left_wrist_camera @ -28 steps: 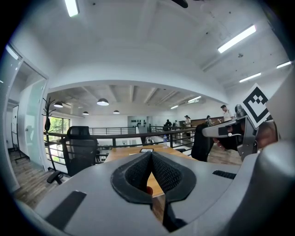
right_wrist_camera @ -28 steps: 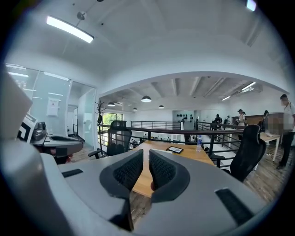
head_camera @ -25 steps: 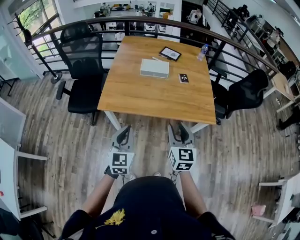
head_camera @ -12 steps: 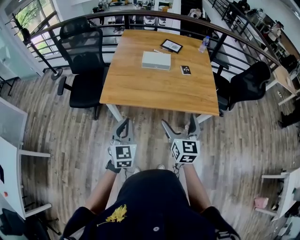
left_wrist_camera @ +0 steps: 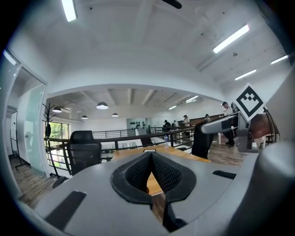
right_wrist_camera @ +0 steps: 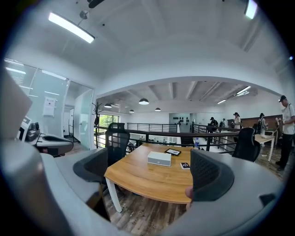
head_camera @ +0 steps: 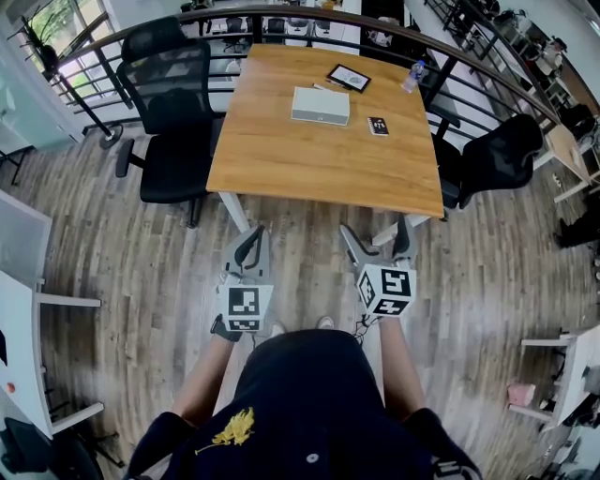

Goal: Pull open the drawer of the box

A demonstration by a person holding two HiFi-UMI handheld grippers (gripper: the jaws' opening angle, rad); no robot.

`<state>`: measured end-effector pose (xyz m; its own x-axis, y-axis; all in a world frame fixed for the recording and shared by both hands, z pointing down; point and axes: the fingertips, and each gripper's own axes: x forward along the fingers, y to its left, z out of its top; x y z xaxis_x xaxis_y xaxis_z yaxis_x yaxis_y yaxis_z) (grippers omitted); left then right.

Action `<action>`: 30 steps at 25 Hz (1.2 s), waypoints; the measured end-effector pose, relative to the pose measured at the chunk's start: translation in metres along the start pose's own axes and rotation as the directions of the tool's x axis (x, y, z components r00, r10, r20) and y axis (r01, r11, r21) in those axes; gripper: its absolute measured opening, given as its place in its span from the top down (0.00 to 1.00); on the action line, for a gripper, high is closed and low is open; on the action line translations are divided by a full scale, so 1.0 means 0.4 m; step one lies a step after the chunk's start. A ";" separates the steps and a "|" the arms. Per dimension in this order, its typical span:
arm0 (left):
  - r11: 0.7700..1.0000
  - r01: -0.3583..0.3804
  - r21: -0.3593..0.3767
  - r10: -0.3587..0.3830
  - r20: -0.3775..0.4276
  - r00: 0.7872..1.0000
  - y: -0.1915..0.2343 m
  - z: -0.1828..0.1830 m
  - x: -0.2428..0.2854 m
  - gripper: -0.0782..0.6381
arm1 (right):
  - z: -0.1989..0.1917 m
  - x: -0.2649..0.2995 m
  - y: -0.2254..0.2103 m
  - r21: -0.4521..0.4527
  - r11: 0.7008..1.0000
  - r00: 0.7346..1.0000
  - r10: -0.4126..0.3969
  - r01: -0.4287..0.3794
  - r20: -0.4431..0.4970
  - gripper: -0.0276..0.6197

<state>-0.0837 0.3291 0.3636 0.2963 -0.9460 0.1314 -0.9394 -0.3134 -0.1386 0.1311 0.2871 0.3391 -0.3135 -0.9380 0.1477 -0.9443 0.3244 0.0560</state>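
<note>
The white box (head_camera: 320,105) lies flat on the far half of the wooden table (head_camera: 319,178); the right gripper view shows the box (right_wrist_camera: 159,158) well ahead, and no drawer is seen pulled out of it. Both grippers hang over the floor, short of the table's near edge and far from the box. My left gripper (head_camera: 247,236) is shut, its pads meeting at the tips (left_wrist_camera: 151,155) with nothing between them. My right gripper (head_camera: 377,232) is open wide and empty, its two pads (right_wrist_camera: 209,177) standing far apart.
A tablet (head_camera: 348,78), a black marker card (head_camera: 378,126) and a water bottle (head_camera: 411,77) lie near the box. Black office chairs stand at the table's left (head_camera: 173,103) and right (head_camera: 497,159). A curved railing (head_camera: 281,14) runs behind. White desks (head_camera: 19,281) stand at the left.
My right gripper's jaws have gone from nearly shut to wide open. The left gripper stays shut. Both grippers sit slightly lower in the head view.
</note>
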 end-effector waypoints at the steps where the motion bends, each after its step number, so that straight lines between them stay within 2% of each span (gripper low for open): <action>1: 1.000 0.012 -0.001 -0.012 0.001 1.000 0.004 -0.005 -0.011 0.87 | 0.001 -0.007 0.007 0.001 1.000 1.000 -0.008 0.008 -0.001 0.15; 6: 1.000 -0.004 -0.004 0.004 -0.025 1.000 0.049 -0.039 -0.044 0.87 | -0.019 -0.039 0.063 -0.014 1.000 0.999 -0.016 0.016 -0.034 0.15; 9: 1.000 0.020 -0.014 -0.021 -0.020 1.000 0.047 -0.047 -0.047 0.87 | -0.039 -0.044 0.091 -0.010 1.000 0.999 -0.008 0.008 -0.052 0.15; 17: 1.000 0.022 -0.018 -0.023 -0.027 0.999 0.050 -0.062 0.014 0.87 | -0.051 0.057 0.062 0.026 1.000 0.999 0.005 -0.004 -0.048 0.15; 22: 1.000 -0.001 0.006 0.001 -0.059 0.998 0.042 -0.065 0.159 0.87 | -0.069 0.187 -0.030 0.048 0.999 0.999 0.024 -0.022 -0.042 0.15; 30: 0.999 -0.015 0.049 0.017 -0.043 0.999 -0.008 0.040 0.423 0.87 | 0.007 0.383 -0.245 0.054 0.997 0.999 0.050 -0.050 0.003 0.15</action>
<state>-0.0278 0.1688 0.3708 0.2722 -0.9470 0.1708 -0.9343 -0.3025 -0.1887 0.1754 0.1114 0.3533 -0.3604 -0.9211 0.1471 -0.9315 0.3637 -0.0044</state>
